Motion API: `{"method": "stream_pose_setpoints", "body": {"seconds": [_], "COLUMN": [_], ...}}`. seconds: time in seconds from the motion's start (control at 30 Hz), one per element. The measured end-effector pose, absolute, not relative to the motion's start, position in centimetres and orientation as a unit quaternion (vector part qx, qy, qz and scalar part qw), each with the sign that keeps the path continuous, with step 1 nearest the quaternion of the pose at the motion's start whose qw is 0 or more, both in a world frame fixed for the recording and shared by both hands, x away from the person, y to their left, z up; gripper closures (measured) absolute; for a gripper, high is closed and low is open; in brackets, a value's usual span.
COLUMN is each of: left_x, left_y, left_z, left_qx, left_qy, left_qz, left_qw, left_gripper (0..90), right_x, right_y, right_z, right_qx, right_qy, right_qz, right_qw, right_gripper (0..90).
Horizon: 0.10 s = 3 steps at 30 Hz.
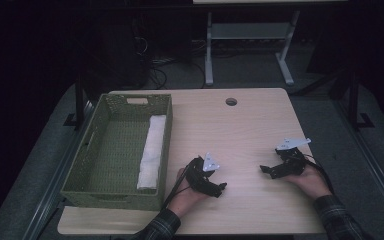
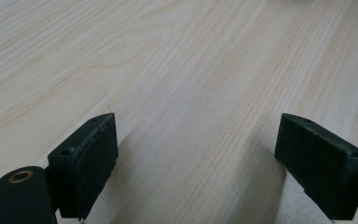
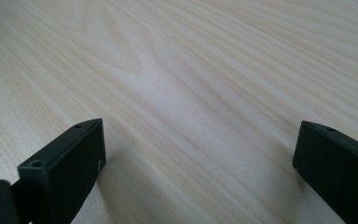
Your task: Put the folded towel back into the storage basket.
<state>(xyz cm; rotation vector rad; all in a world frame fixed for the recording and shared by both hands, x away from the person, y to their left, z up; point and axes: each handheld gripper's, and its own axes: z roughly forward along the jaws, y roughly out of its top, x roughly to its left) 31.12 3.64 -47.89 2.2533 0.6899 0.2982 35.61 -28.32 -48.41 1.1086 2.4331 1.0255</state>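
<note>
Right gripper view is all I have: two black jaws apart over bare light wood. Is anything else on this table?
Observer: Yes. A green basket stands at the table's left side, away from both hands.
Operator: Anything in it?
Observer: A white rolled cloth lies along its right wall, inside.
Operator: Where is the other gripper?
Observer: The left gripper rests low over the wood just right of the basket, jaws apart with nothing between them.
Operator: And mine, seen from above?
Observer: The right gripper sits near the table's right edge, pointing left toward the other one, with bare wood between the two.
</note>
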Motion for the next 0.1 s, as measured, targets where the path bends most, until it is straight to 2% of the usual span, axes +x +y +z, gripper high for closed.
{"method": "stream_pose_setpoints", "body": {"seconds": [0.1], "left_x": [31.09], "left_y": [3.65], "left_z": [-47.89], "left_qx": [0.879], "left_qy": [0.272], "left_qz": [0.117], "left_qw": [0.374], "left_gripper": [12.3], "right_x": [35.61], "right_y": [-28.32], "right_z": [-48.41], "right_qx": [0.384], "right_qy": [0.841], "right_qz": [0.355], "right_qw": [0.139], "right_gripper": [1.8]}}
